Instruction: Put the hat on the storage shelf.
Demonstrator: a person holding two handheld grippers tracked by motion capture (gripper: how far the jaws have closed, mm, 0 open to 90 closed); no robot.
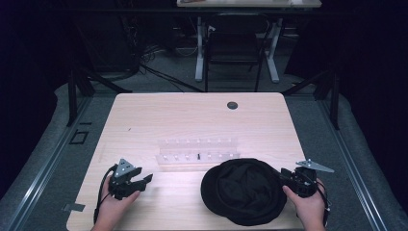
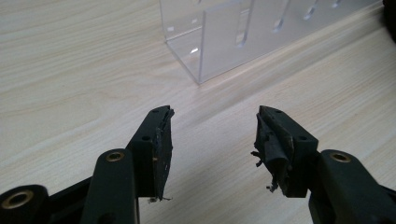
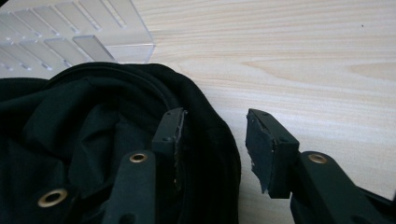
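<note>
Black, soft, round crumpled hat [image 1: 244, 190] between wide-apart right gripper [image 3: 212, 140] jaws; left gripper [image 2: 212, 137] likewise agape.

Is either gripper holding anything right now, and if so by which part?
Nothing is held. The right gripper stands open astride the rim of the black hat, pads not pressing. The left gripper is open over bare table.

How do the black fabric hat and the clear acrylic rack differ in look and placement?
The black fabric hat is dark, soft and rounded, lying opening-up with folds inside; the clear acrylic rack is see-through, stiff and straight-edged with slots. The hat lies at the near edge beside the right gripper, whose open fingers straddle its rim; the rack sits farther back, nearer the table's middle. Both rest on the light wooden table.
</note>
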